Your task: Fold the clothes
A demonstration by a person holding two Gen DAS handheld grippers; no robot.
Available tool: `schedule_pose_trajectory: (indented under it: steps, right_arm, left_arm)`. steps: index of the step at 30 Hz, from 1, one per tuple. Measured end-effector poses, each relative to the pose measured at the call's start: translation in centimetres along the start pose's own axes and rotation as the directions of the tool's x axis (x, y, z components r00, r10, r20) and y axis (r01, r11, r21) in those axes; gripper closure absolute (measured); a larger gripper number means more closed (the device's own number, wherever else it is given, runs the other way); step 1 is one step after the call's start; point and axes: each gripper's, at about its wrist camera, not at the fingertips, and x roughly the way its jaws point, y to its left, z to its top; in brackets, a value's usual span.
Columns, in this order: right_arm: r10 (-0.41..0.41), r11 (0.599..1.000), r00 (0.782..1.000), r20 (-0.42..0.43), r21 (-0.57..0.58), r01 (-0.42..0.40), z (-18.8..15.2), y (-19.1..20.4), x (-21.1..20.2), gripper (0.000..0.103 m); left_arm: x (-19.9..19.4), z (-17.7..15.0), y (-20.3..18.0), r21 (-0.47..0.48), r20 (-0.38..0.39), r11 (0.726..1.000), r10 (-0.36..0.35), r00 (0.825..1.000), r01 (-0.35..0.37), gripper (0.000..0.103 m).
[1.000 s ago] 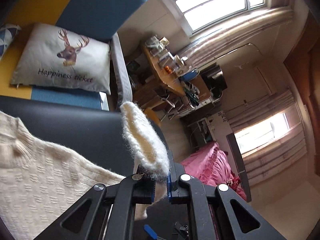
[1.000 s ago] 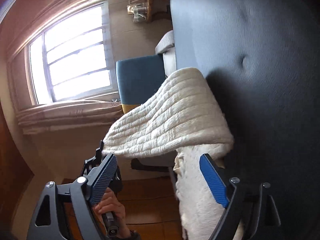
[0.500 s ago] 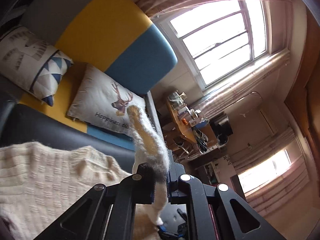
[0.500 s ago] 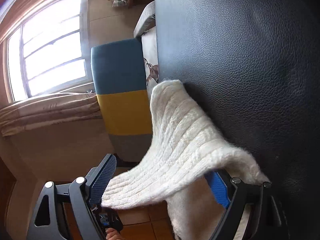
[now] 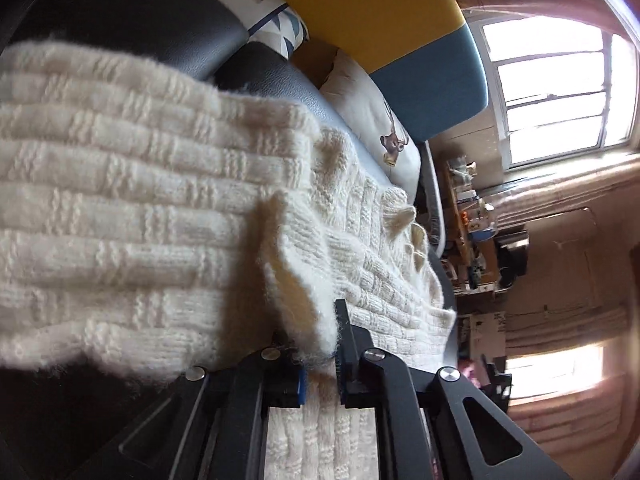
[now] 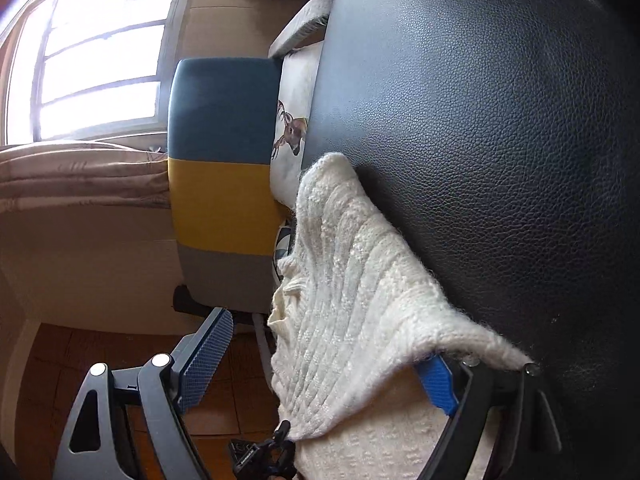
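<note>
Carried over since a second ago, the cream chunky-knit sweater [image 5: 120, 208] now lies folded on the black leather surface [image 6: 500, 140] ahead of both tools. Left tool [image 5: 322, 344] stays pinched narrow on a fuzzy hem. Right tool [image 6: 320, 360] stands wide, the knit draped over its right finger [image 6: 438, 380].
</note>
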Motion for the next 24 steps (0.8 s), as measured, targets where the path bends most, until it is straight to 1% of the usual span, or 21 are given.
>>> schedule_pose_trajectory:
  steps: [1,2,3,4,5,6,7,8,10,11,13,15,16,17,18,20,21,22,24]
  right_arm:
    - [-0.012,1.000,1.000,-0.001,-0.014,0.012,-0.1,0.1,0.1,0.016]
    - [-0.023,0.999,1.000,-0.001,-0.028,0.023,-0.2,0.3,0.2,0.015]
    - [-0.043,0.998,0.999,-0.002,-0.054,0.043,-0.4,0.6,0.4,0.016]
    - [-0.062,0.995,0.998,-0.002,-0.080,0.062,-0.6,0.9,0.6,0.015]
    - [-0.089,0.990,0.996,-0.002,-0.112,0.088,-0.8,1.2,0.8,0.015]
    - [-0.115,0.983,0.993,-0.001,-0.144,0.114,-1.1,1.5,1.0,0.015]
    - [-0.144,0.974,0.990,0.001,-0.176,0.141,-1.3,1.8,1.3,0.015]
    - [-0.172,0.963,0.985,0.001,-0.209,0.168,-1.5,2.3,1.5,0.015]
    - [-0.227,0.935,0.974,0.006,-0.277,0.220,-1.8,3.1,2.0,0.015]
    - [-0.219,0.918,0.975,0.028,-0.334,0.216,-2.2,4.0,1.8,0.014]
    - [-0.197,0.871,0.978,0.071,-0.444,0.208,-2.8,5.8,1.4,0.014]
    - [-0.176,0.836,0.981,0.084,-0.514,0.194,-3.4,7.0,1.2,0.014]
    - [-0.198,0.836,0.977,0.074,-0.507,0.208,-3.5,6.5,1.5,0.014]
    - [-0.220,0.837,0.973,0.064,-0.501,0.222,-3.6,6.0,1.8,0.014]
    - [-0.242,0.837,0.969,0.054,-0.494,0.236,-3.6,5.5,2.0,0.014]
    - [-0.282,0.842,0.958,0.047,-0.467,0.270,-3.7,4.2,2.2,0.016]
    - [-0.266,0.848,0.962,0.056,-0.462,0.261,-3.7,3.7,1.8,0.020]
    - [-0.250,0.853,0.966,0.065,-0.458,0.251,-3.7,3.3,1.4,0.022]
    - [-0.234,0.868,0.971,0.048,-0.439,0.231,-3.4,2.9,0.8,0.023]
  left_arm:
    - [-0.2,0.2,0.4,-0.031,-0.005,0.999,-0.027,1.000,0.026,0.086]
    - [-0.5,0.4,0.5,-0.049,-0.001,0.998,-0.044,0.999,0.044,0.077]
    - [-0.8,0.6,0.5,-0.059,0.007,0.996,-0.059,0.998,0.060,0.066]
    - [-0.9,0.8,0.4,-0.060,0.012,0.996,-0.063,0.998,0.064,0.060]
    - [-0.8,1.0,0.3,-0.054,0.017,0.997,-0.058,0.998,0.059,0.055]
    - [-0.8,1.3,0.1,-0.047,0.022,0.997,-0.052,0.998,0.053,0.055]
    - [-0.7,1.5,-0.2,-0.031,0.024,0.999,-0.038,0.999,0.039,0.057]
    - [-0.4,1.7,-0.7,-0.004,0.026,1.000,-0.015,1.000,0.015,0.061]
    - [-0.5,1.9,-2.2,0.062,0.060,0.998,-0.005,0.998,0.001,0.092]
    - [-0.7,2.0,-3.1,0.095,0.081,0.995,-0.006,0.997,-0.002,0.096]
    - [-1.1,2.2,-4.8,0.162,0.123,0.987,-0.011,0.992,-0.009,0.096]
    - [-1.7,2.5,-6.0,0.210,0.174,0.978,-0.029,0.984,-0.009,0.096]
    - [-2.0,2.8,-6.3,0.227,0.192,0.974,-0.031,0.981,-0.014,0.096]
    - [-1.8,3.0,-6.2,0.231,0.197,0.972,-0.010,0.980,-0.036,0.096]
    - [-1.4,3.2,-5.9,0.228,0.194,0.971,0.024,0.981,-0.069,0.096]
    - [-0.4,3.4,-4.5,0.208,0.171,0.966,0.119,0.978,-0.154,0.096]
    - [0.1,3.3,-3.5,0.192,0.154,0.962,0.166,0.974,-0.195,0.095]
    - [0.6,3.2,-2.5,0.175,0.132,0.961,0.195,0.972,-0.216,0.095]
    - [0.3,2.8,-1.1,0.129,0.128,0.977,0.151,0.980,-0.167,0.093]
